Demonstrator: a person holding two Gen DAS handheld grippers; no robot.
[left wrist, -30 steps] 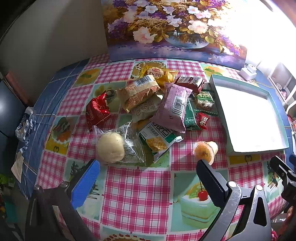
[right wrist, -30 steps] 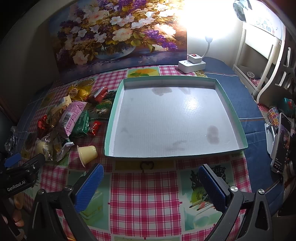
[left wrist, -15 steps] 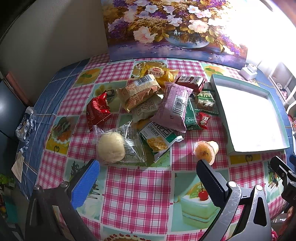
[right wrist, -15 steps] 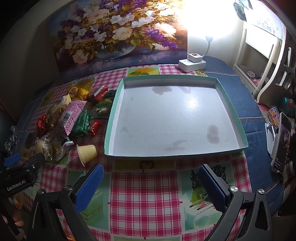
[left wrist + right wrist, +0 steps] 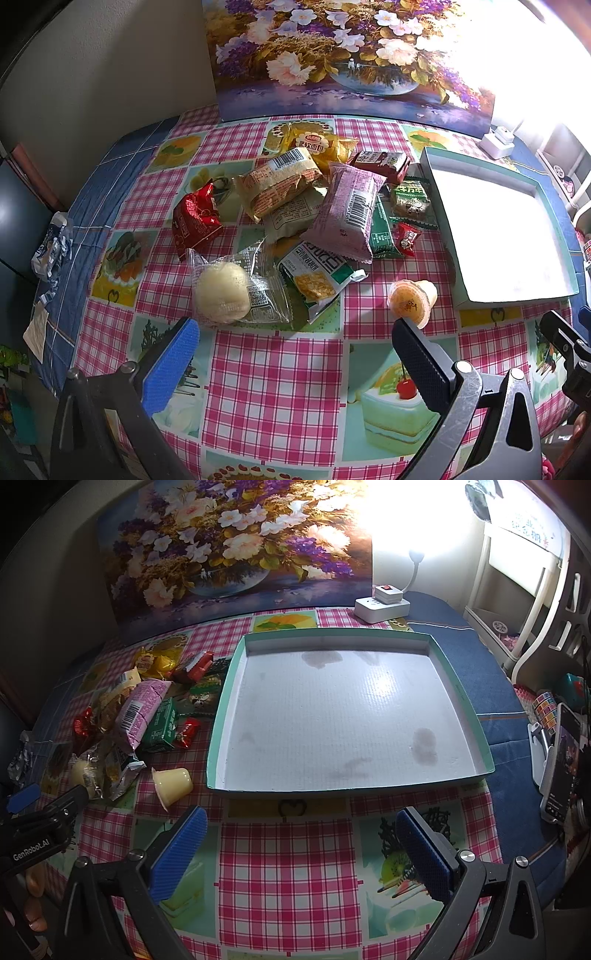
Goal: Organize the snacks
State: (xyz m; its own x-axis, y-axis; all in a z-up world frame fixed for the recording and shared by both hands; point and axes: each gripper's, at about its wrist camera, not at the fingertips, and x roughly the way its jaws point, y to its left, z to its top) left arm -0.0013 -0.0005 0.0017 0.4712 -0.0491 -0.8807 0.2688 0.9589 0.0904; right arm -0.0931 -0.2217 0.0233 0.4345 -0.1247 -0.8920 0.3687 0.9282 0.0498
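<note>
A pile of wrapped snacks lies on the checked tablecloth: a pink packet (image 5: 349,210), a red packet (image 5: 195,219), a clear-wrapped bun (image 5: 225,291), a cracker packet (image 5: 317,277), a tan bread packet (image 5: 277,181) and a jelly cup (image 5: 412,301). A green-rimmed white tray (image 5: 458,694) stands to their right and holds nothing. My left gripper (image 5: 295,362) is open and empty, just in front of the bun and jelly cup. My right gripper (image 5: 301,849) is open and empty, in front of the tray's near edge. The jelly cup also shows in the right wrist view (image 5: 171,782).
A flower painting (image 5: 351,55) leans against the wall behind the table. A white power strip (image 5: 382,603) with a bright lamp sits at the back right. A phone on a stand (image 5: 557,760) is at the right table edge. A white shelf stands beyond.
The left wrist view has shifted very slightly; snacks and tray lie as before. Both grippers stay open.
</note>
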